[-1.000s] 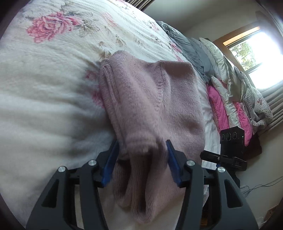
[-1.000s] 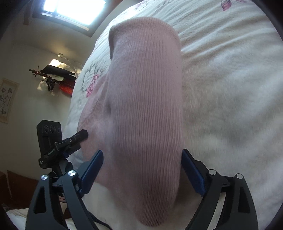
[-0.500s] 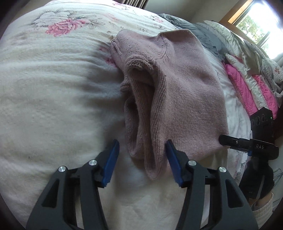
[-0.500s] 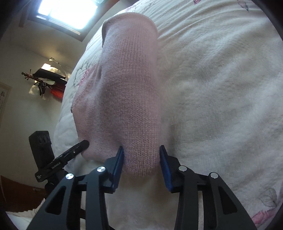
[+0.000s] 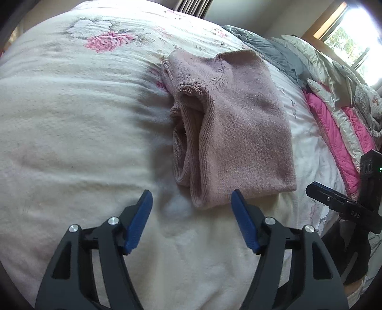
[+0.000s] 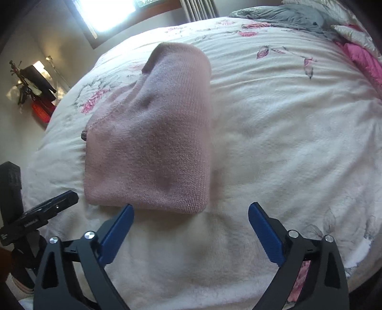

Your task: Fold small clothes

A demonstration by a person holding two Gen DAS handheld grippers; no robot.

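My left claw [image 5: 191, 199] was spread wide with nothing between its blue pads [image 5: 140, 218], hovering just short of the pink knit sweater [image 5: 238, 133], which lay folded on the bed [image 5: 71, 133], on the white floral blanket, nearer the pillow end than the near edge. From that side I saw the stacked open layers of the fold and a ribbed hem, but how many layers lay underneath I could not tell. My right claw [image 6: 191, 215] was likewise spread and empty, its left pad close to the sweater's near edge; whether it touched the knit I could not make out. From the right wrist view the sweater [image 6: 162, 143] showed only a smooth folded face, its far end rolled out of sight. A heap of grey and pink bedding [image 5: 334, 114] ran along the far edge of the bed, cut off by the frame. The window [image 6: 112, 12] was blown out to white.
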